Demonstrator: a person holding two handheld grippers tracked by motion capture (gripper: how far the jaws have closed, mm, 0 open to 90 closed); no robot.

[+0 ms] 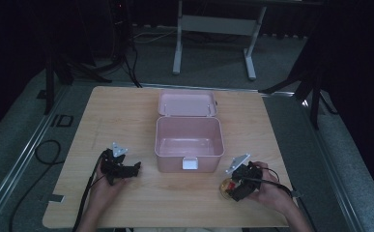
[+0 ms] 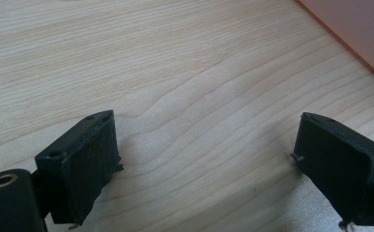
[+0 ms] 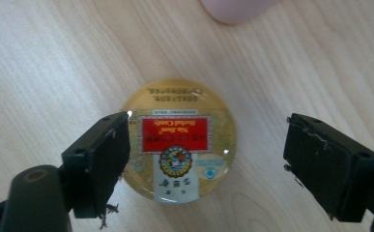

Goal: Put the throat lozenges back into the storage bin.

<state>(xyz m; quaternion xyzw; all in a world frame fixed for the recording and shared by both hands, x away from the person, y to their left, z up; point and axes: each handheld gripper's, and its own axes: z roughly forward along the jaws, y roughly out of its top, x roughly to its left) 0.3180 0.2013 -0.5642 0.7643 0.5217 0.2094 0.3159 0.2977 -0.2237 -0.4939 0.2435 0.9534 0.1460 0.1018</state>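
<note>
We see 2 hands come in from the bottom of the high view, each one holding a gripper low over the wooden table (image 1: 126, 111). The left hand (image 1: 108, 186) sits left of the pink box (image 1: 189, 145), and the left gripper (image 1: 126, 169) points toward the box's side. In the left gripper view its jaws stand wide apart, with bare wood between them and nothing held. A bit of the pink box (image 2: 358, 29) peeks in at the top right corner there.

The right hand (image 1: 269, 188) sits near the box's front right corner. The right gripper (image 1: 233, 186) points down at a small round gold tin (image 1: 226, 187). In the right gripper view the jaws are wide open too. The gold tin (image 3: 184, 140) lies flat on the table between them, closer to the left jaw, and that jaw overlaps its edge. We cannot tell if it touches. The tin has a red label. The box is open, with its lid (image 1: 187, 103) tipped back.
</note>
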